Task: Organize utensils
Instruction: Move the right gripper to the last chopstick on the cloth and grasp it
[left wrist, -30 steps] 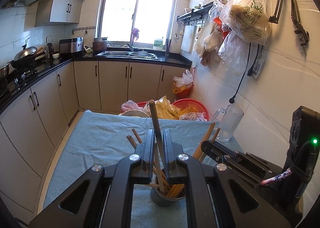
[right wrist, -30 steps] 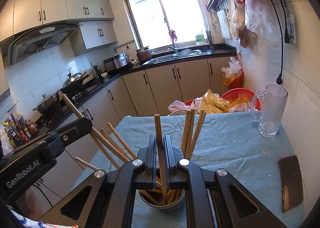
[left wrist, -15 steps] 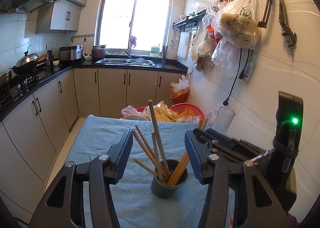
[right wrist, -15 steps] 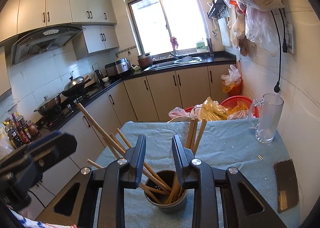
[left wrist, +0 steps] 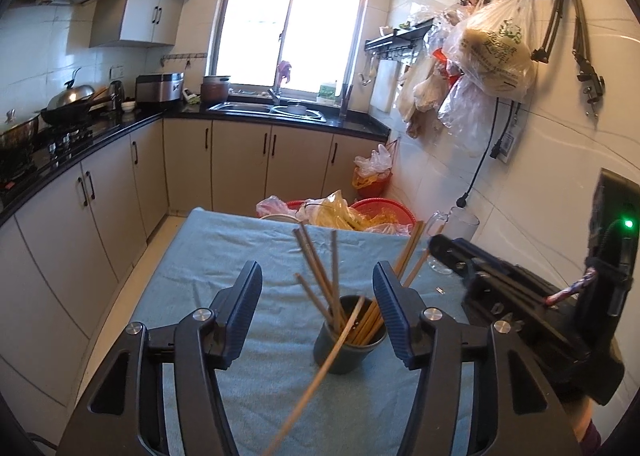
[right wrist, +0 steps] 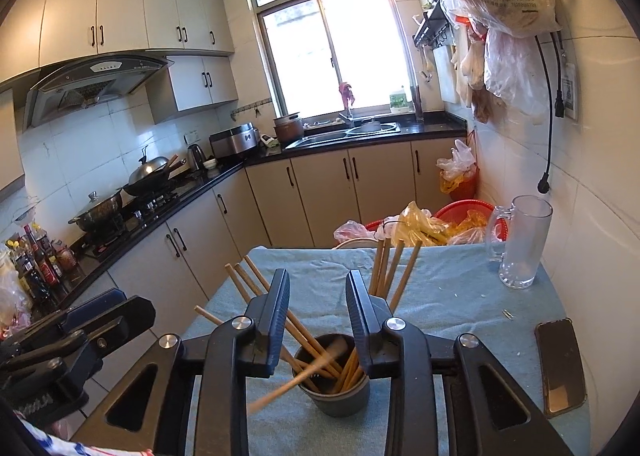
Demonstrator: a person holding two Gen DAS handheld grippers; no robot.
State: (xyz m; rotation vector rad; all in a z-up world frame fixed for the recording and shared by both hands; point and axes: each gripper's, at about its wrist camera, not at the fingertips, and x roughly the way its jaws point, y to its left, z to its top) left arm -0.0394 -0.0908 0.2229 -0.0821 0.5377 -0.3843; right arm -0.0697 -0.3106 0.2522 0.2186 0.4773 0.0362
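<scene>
A dark grey cup [left wrist: 347,352] stands on the blue cloth [left wrist: 224,256] and holds several wooden chopsticks [left wrist: 320,276]. One chopstick [left wrist: 320,372] leans out of the cup toward me, blurred. My left gripper [left wrist: 316,308] is open and empty, its jaws on either side of the cup, above and behind it. In the right wrist view the cup [right wrist: 340,396] sits below my right gripper [right wrist: 318,316], which is open and empty. The leaning chopstick [right wrist: 296,380] shows there too. The right gripper's body shows at the right of the left wrist view.
A glass mug [right wrist: 520,244] stands at the cloth's far right and a phone [right wrist: 560,364] lies at its right edge. Red baskets with plastic bags [right wrist: 424,224] sit beyond the table. Counter and stove run along the left.
Both grippers opened and let go of a chopstick each, then pulled back from the cup. One released chopstick has tipped over toward me.
</scene>
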